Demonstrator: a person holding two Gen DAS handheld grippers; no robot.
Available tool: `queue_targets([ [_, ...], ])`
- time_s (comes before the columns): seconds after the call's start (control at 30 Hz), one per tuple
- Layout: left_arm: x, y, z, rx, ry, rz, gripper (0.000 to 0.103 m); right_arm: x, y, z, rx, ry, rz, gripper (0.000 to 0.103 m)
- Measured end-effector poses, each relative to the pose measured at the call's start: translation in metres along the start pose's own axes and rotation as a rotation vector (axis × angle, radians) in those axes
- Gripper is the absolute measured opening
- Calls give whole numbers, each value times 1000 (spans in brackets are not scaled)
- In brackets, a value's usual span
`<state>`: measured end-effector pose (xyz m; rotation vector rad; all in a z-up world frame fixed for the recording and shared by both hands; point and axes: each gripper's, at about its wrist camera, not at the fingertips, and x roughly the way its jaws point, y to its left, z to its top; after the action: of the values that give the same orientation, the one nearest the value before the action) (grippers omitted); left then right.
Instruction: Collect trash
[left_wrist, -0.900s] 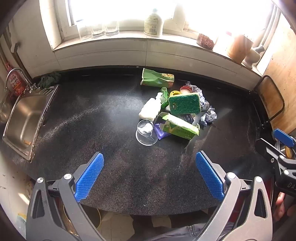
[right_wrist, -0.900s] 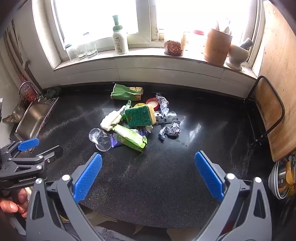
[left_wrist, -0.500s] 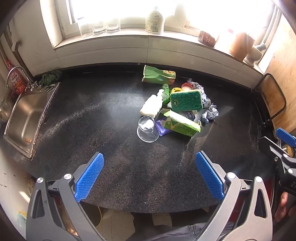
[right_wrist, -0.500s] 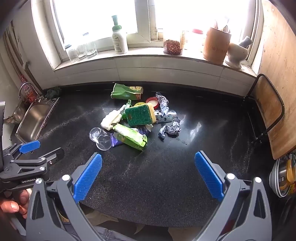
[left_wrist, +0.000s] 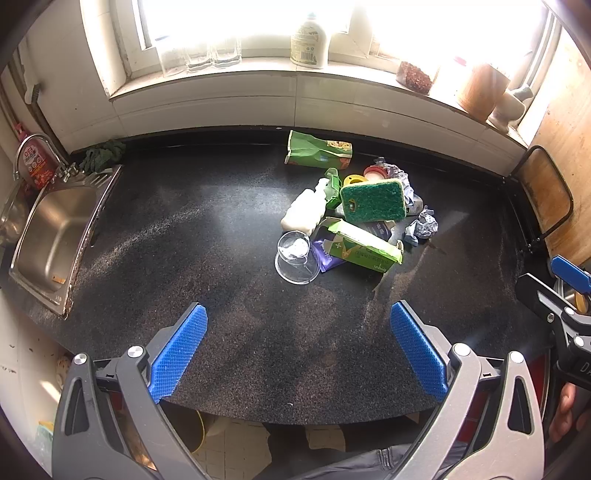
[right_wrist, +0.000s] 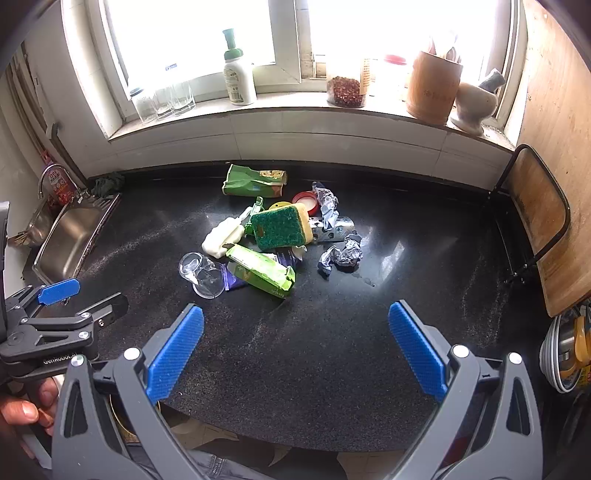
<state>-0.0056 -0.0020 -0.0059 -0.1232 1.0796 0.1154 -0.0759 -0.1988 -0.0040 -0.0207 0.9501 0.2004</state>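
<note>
Black countertop (left_wrist: 184, 229); steel sink (left_wrist: 55, 236) at its left end. Trash pile mid-counter: green sponge (left_wrist: 373, 201) on top, green carton (left_wrist: 364, 247), clear plastic cup (left_wrist: 295, 254) on its side. Left gripper (left_wrist: 297, 347) and right gripper (right_wrist: 295, 347): jaws wide, empty, near front edge.

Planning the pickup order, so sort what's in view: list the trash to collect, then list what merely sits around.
Trash to collect:
green carton
green bag
crumpled foil wrapper
clear plastic cup
white bottle
red lid

Just sitting around:
sink
soap dispenser
wooden utensil holder
mortar
drinking glasses
The sponge on the pile could be either.
</note>
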Motion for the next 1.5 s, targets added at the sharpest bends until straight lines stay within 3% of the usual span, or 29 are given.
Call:
queue_targets([
  [1.5, 10, -6, 8, -5, 24, 12, 97, 13, -15, 5, 11, 13, 23, 97],
])
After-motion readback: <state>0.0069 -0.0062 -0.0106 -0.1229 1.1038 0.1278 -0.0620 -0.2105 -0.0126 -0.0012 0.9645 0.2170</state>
